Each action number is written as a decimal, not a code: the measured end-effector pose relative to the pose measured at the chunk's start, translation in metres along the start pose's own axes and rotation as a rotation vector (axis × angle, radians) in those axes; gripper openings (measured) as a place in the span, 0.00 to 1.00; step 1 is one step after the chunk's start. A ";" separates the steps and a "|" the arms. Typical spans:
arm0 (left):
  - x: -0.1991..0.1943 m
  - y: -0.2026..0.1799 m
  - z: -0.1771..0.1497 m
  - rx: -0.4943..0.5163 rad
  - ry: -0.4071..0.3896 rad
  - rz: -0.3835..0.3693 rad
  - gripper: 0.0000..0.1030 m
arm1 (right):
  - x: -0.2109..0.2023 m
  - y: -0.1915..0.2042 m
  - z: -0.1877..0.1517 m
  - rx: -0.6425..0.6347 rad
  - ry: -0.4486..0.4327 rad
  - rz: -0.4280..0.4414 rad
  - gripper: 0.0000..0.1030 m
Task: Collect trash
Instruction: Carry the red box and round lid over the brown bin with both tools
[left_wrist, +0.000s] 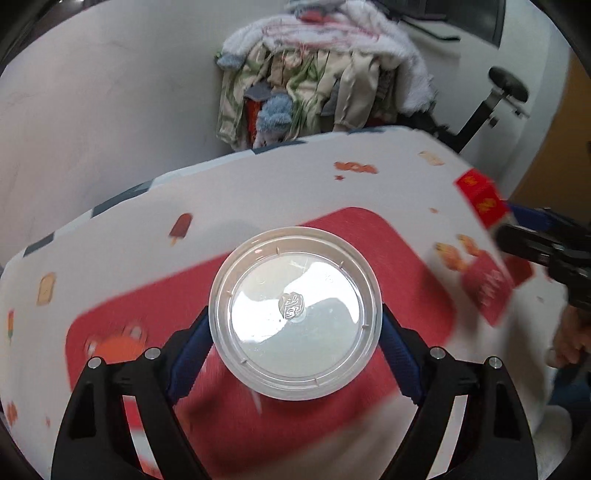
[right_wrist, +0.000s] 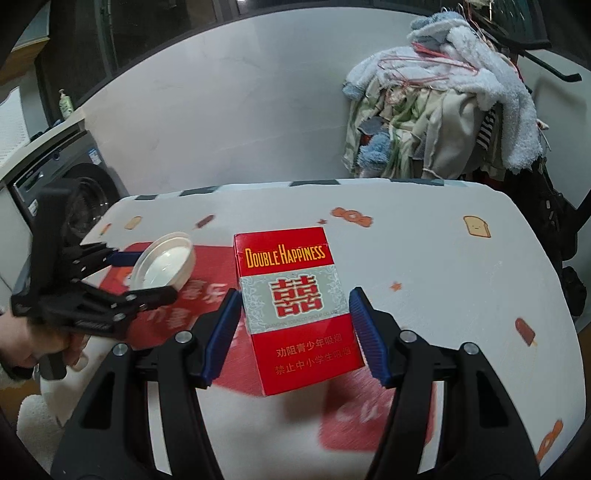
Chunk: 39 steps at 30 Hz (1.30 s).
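Note:
My left gripper (left_wrist: 295, 350) is shut on a round clear plastic container (left_wrist: 294, 313) with a lid, held above the table; it also shows in the right wrist view (right_wrist: 164, 266). My right gripper (right_wrist: 293, 332) is shut on a red Double Happiness cigarette box (right_wrist: 295, 306), held upright above the table; the box also shows in the left wrist view (left_wrist: 480, 201). Red flat packets (left_wrist: 332, 258) lie on the white patterned tablecloth (right_wrist: 443, 295) below both grippers.
A pile of clothes and towels (right_wrist: 443, 110) hangs on a rack behind the table. A washing machine (right_wrist: 70, 184) stands at the far left. Another red packet (right_wrist: 354, 417) lies near the table's front. A grey wall (right_wrist: 221, 129) is behind.

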<state>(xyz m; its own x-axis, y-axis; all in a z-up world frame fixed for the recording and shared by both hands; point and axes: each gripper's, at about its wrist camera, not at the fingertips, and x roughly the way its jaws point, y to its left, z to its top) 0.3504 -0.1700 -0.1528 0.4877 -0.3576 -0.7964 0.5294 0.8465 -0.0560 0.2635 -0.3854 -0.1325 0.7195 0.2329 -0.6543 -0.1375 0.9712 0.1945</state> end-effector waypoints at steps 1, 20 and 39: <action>-0.013 -0.001 -0.009 -0.005 -0.013 -0.004 0.81 | -0.005 0.006 -0.003 -0.003 -0.003 0.004 0.60; -0.196 -0.036 -0.182 -0.036 -0.099 -0.023 0.81 | -0.111 0.110 -0.108 0.000 -0.004 0.061 0.60; -0.187 -0.109 -0.307 0.033 0.025 -0.093 0.82 | -0.166 0.146 -0.189 0.000 -0.030 0.066 0.60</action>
<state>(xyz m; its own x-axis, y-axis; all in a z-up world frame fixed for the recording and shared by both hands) -0.0115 -0.0743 -0.1831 0.4185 -0.4239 -0.8032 0.5943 0.7966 -0.1108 -0.0047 -0.2725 -0.1330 0.7289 0.2950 -0.6178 -0.1856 0.9537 0.2365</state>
